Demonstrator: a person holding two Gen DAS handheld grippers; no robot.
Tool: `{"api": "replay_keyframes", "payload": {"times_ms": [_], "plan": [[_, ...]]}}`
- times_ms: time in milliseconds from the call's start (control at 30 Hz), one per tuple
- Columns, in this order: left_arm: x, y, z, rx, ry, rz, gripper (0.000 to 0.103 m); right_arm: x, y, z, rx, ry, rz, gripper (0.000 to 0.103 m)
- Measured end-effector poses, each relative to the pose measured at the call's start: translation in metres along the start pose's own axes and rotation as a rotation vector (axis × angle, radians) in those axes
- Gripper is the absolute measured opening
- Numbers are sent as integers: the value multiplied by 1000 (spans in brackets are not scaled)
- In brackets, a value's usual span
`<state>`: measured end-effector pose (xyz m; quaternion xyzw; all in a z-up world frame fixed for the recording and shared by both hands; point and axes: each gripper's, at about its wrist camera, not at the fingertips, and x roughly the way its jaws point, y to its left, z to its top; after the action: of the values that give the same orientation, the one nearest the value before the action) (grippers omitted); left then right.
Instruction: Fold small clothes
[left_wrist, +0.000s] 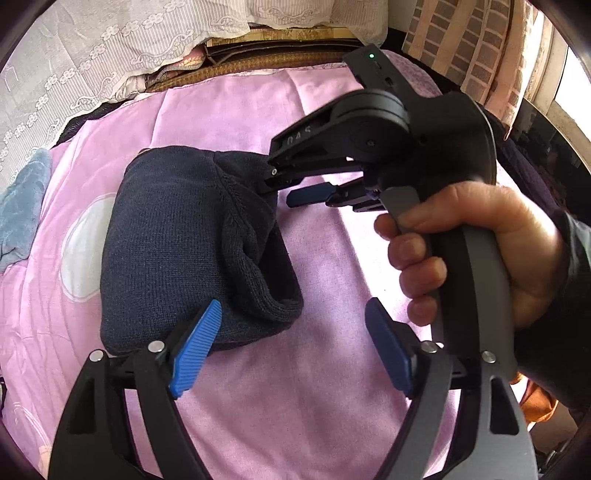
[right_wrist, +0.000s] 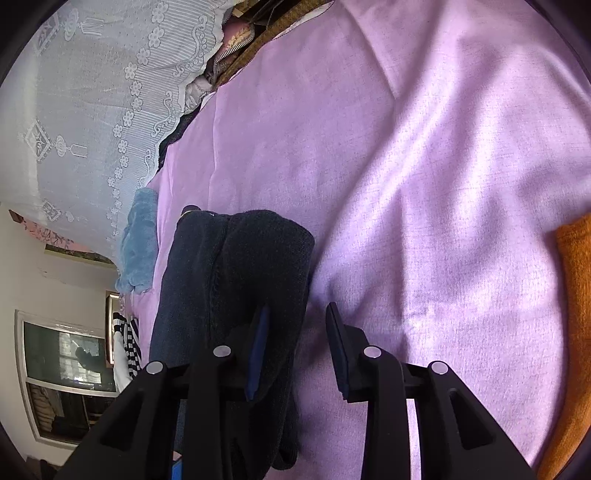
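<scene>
Pink sheet (left_wrist: 314, 387) covers bed, fills centre. Lace curtain (left_wrist: 74, 66) at 10–11 o'clock. Blue fluffy cloth (left_wrist: 22, 214) at 9 o'clock on sheet edge. Brick-pattern fabric (left_wrist: 472, 55) at 1 o'clock. Right wrist view: orange knit (right_wrist: 576, 295) at 3 o'clock; striped cloth (right_wrist: 129, 347) at 8 o'clock; window (right_wrist: 62, 365) beyond.

Dark navy knit garment (left_wrist: 184, 236) on my plain lilac-pink bedsheet (left_wrist: 325, 387), which shows a white blotch print just left of the garment. Both my grippers: black frames, blue ribbed pads (left_wrist: 195, 350). Dusty-blue fleecy cloth (right_wrist: 142, 240) beyond the garment, white floral lace curtain (right_wrist: 92, 110) behind it. Orange knit (right_wrist: 576, 295) far right of the garment.
</scene>
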<state>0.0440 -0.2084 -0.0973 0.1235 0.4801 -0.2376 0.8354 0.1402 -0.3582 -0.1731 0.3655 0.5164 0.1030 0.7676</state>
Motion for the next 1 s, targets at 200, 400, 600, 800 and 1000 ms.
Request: {"api": "replay_keyframes", "payload": {"times_ms": [200, 400, 600, 800, 1000], "plan": [[-19, 21, 1, -75, -24, 14, 86, -26, -4, -18, 3, -71, -17, 64], [-35, 74, 4, -199, -58, 60, 89, -47, -6, -33, -28, -126, -80, 64], [-32, 127, 16, -299, -52, 132, 90, -49, 36, -44, -185, -160, -130, 64], [-9, 142, 15, -293, -15, 197, 90, -23, 80, -59, -372, -124, -195, 65], [12, 144, -1, -288, 16, 191, 98, 3, 58, -64, -352, -50, -264, 73]]}}
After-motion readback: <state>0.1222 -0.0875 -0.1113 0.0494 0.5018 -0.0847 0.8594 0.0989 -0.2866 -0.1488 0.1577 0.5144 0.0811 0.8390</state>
